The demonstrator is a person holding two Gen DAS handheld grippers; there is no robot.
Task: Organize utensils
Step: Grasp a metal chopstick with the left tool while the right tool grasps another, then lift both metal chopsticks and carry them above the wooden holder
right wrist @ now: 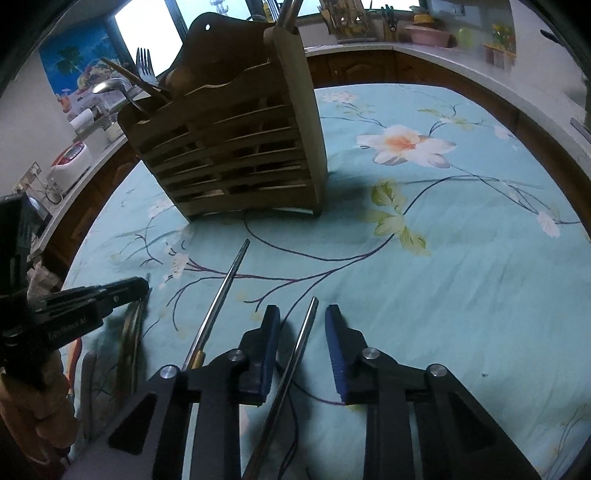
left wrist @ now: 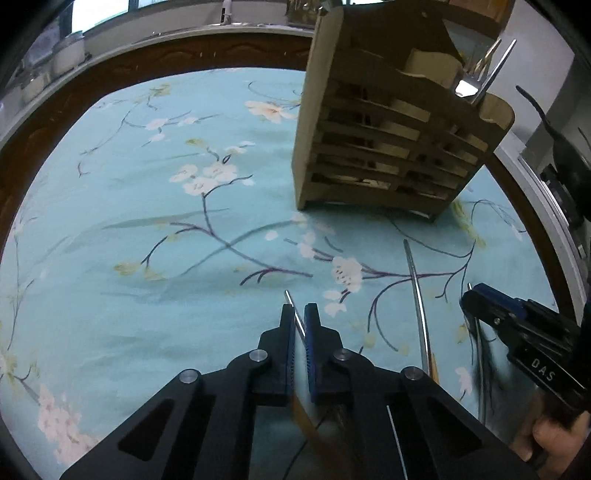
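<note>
A wooden slatted utensil holder [left wrist: 391, 122] stands at the far side of the table; it also shows in the right wrist view [right wrist: 236, 140], with a fork [right wrist: 144, 66] and a spoon [right wrist: 110, 86] in it. My left gripper [left wrist: 300, 314] is shut on a thin metal chopstick [left wrist: 295, 314] just above the cloth. Another chopstick [left wrist: 417, 291] lies to its right. My right gripper [right wrist: 302, 314] is open around a metal chopstick [right wrist: 295, 354] lying on the cloth. A second chopstick [right wrist: 221, 295] lies to its left. The left gripper [right wrist: 140, 288] also shows at the left edge of that view.
The table carries a light blue floral cloth [left wrist: 147, 221] with a dark wooden rim [left wrist: 110, 62]. Kitchen counters with jars, a knife block [right wrist: 349, 18] and a pink bowl [right wrist: 428, 35] run behind. A white appliance [right wrist: 70, 162] stands at the left.
</note>
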